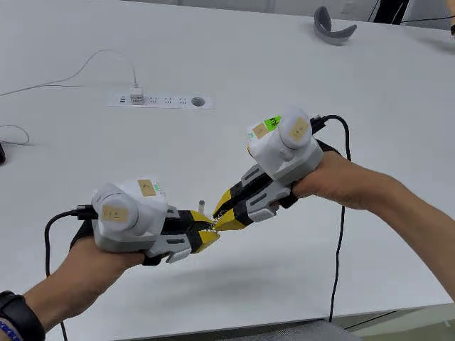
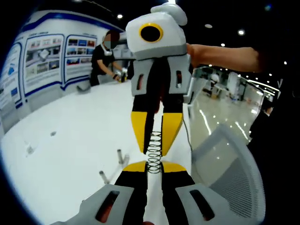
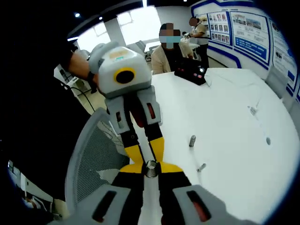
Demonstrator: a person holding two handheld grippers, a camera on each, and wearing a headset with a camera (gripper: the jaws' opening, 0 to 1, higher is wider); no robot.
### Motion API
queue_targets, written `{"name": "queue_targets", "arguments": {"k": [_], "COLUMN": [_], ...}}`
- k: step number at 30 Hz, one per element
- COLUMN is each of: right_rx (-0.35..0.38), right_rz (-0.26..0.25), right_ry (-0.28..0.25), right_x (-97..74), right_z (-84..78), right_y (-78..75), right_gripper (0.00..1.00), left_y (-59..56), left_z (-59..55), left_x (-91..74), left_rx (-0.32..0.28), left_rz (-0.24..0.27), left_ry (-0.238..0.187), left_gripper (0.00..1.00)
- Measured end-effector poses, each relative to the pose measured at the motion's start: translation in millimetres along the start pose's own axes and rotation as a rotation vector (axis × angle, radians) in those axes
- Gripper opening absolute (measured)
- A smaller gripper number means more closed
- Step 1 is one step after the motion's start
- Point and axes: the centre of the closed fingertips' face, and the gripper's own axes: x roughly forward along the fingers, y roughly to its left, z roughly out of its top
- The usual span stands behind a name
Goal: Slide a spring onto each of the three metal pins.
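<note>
My two grippers meet tip to tip above the white table. A thin coil spring runs from my left gripper up into the yellow jaws of the right gripper. The left gripper is shut on the spring's near end. Seen end-on, a metal pin sits between the jaws of my right gripper, which are shut on it. The right gripper points down-left at the left one. One more pin stands on the table just behind the tips, and another pin lies beside the standing pin.
A white power strip with a charger and cable lies at the back left. A grey curved object rests far back right. A mesh chair stands by the table's near edge. People work at the far end.
</note>
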Motion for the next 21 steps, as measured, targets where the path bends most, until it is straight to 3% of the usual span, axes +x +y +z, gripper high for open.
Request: {"name": "queue_targets", "arguments": {"k": [10,21], "right_rx": [-0.063,-0.064], "right_rz": [0.036,0.031], "right_ry": [0.060,0.047], "right_x": [6.3,8.0], "right_z": [-9.3,-9.0], "right_y": [5.1,4.9], "right_gripper": [0.13,0.13], "left_y": [-5.2,-5.2], "left_z": [2.0,-1.6], "left_x": [-0.1,-0.2], "left_rx": [0.008,0.010], "left_rz": [-0.023,-0.035], "left_ry": [-0.010,-0.007], "left_gripper": [0.10,0.10]}}
